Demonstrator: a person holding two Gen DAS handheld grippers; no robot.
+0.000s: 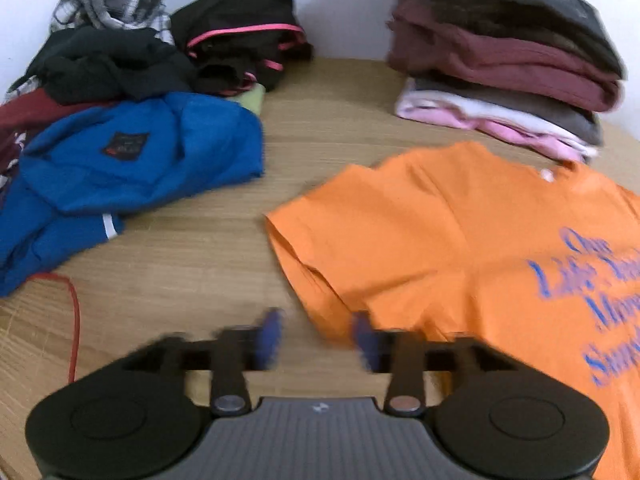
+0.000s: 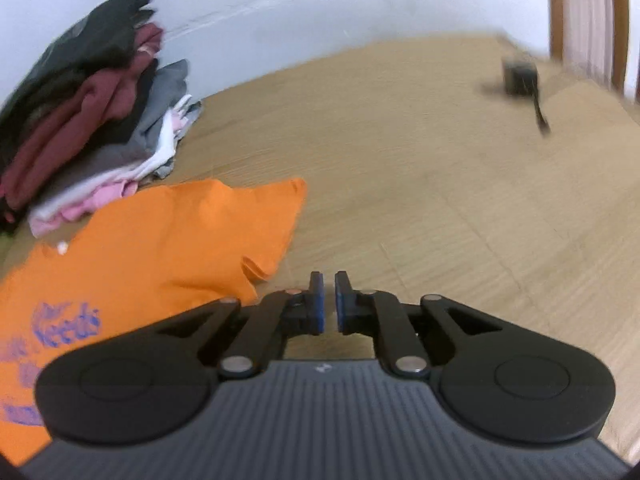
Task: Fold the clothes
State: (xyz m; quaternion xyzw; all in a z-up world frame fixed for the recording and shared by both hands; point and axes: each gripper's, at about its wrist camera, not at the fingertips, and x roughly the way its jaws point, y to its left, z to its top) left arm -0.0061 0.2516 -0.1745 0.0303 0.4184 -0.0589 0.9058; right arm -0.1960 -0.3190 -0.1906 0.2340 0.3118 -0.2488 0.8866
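Where blue print reads "One", orange shirt [image 1: 460, 240] lies flat; left tool [image 1: 316, 336] released; right tool [image 2: 329, 300] clenched, empty.

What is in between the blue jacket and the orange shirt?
Only bare wooden table. In the left wrist view, nothing lies between the blue jacket and the orange shirt.

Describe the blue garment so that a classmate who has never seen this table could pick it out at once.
Start at the heap of unfolded clothes by the wall. The blue garment lies crumpled at its front edge, left of the orange T-shirt. It alone is bright blue, with a small dark patch.
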